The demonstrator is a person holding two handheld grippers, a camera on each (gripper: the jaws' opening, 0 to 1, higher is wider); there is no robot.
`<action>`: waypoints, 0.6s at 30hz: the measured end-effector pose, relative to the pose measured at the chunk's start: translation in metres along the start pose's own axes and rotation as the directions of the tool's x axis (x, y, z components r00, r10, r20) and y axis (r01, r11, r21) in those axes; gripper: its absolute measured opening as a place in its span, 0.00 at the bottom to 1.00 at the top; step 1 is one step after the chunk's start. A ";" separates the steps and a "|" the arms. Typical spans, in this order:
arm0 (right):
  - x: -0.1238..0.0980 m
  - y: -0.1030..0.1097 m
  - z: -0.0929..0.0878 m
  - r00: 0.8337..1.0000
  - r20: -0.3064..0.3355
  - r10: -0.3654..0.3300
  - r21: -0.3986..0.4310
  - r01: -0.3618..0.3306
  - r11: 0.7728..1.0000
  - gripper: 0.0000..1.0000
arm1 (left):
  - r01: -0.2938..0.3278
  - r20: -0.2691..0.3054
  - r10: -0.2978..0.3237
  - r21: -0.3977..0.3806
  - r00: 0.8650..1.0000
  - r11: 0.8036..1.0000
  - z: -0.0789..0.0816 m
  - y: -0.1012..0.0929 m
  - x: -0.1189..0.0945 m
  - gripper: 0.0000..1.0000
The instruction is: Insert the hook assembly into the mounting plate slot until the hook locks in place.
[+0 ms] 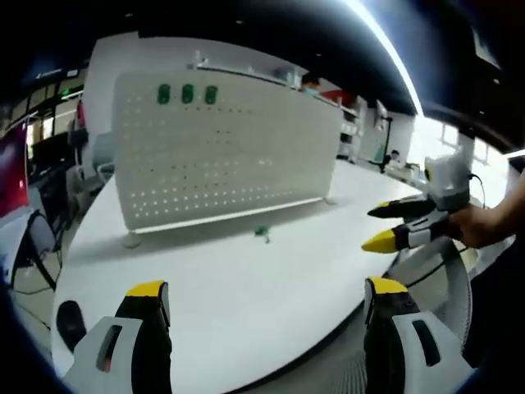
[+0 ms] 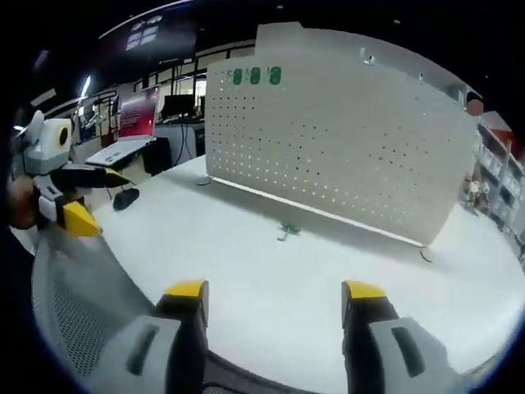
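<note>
Yellow-tipped left hand-held gripper [image 1: 267, 297] spread wide, empty, right hand-held gripper [image 2: 275, 297] likewise, green hook [image 1: 262, 233] on white table [image 1: 246, 295].

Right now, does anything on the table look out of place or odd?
One thing: a small green hook lies loose on the white table in front of the pegboard, while three green hooks sit in a row at the board's top corner. Both tools are open and hold nothing. Nothing looks spilled or damaged.

hook [image 1: 262, 233] on table [image 1: 246, 287] — before pegboard [image 1: 221, 148]
</note>
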State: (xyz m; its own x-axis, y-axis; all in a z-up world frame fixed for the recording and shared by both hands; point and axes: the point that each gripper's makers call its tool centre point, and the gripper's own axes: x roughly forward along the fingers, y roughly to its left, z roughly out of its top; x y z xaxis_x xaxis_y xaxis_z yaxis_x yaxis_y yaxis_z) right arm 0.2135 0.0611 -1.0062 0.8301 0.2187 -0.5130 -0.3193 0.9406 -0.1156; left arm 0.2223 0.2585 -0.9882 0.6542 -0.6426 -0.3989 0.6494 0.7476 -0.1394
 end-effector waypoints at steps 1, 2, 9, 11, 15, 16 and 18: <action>0.003 0.002 0.003 1.000 0.015 0.016 -0.011 -0.016 1.000 0.53 | -0.004 0.001 0.004 0.001 1.000 1.000 0.000 0.001 0.000 1.00; 0.009 0.005 0.002 0.999 -0.001 0.048 -0.030 -0.048 0.998 0.50 | -0.011 0.005 0.011 0.002 1.000 1.000 0.001 0.002 -0.001 1.00; 0.054 0.003 0.006 0.991 -0.062 0.122 -0.086 -0.128 0.988 0.46 | -0.006 0.010 0.006 0.002 1.000 1.000 0.002 0.003 0.000 1.00; 0.067 0.002 0.007 0.987 -0.076 0.145 -0.099 -0.152 0.983 0.44 | 0.002 0.000 -0.002 0.004 1.000 1.000 0.001 0.002 0.001 1.00; 0.092 0.003 0.004 0.975 -0.118 0.188 -0.103 -0.201 0.974 0.40 | 0.011 -0.015 -0.011 -0.011 1.000 1.000 -0.002 0.001 0.002 1.00; 0.097 0.004 0.004 0.971 -0.124 0.206 -0.095 -0.219 0.971 0.38 | 0.011 -0.016 -0.012 -0.019 1.000 1.000 -0.002 0.001 0.002 1.00; 0.112 0.001 0.006 0.968 -0.136 0.210 -0.097 -0.224 0.970 0.36 | 0.009 -0.011 -0.009 -0.023 1.000 1.000 -0.001 0.002 0.001 1.00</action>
State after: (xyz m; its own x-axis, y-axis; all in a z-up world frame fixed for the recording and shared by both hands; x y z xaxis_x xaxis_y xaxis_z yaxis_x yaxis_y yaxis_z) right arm 0.3086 0.0878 -1.0583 0.6744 0.3734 -0.6370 -0.5395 0.8382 -0.0799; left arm 0.2243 0.2596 -0.9899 0.6438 -0.6478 -0.4073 0.6465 0.7452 -0.1635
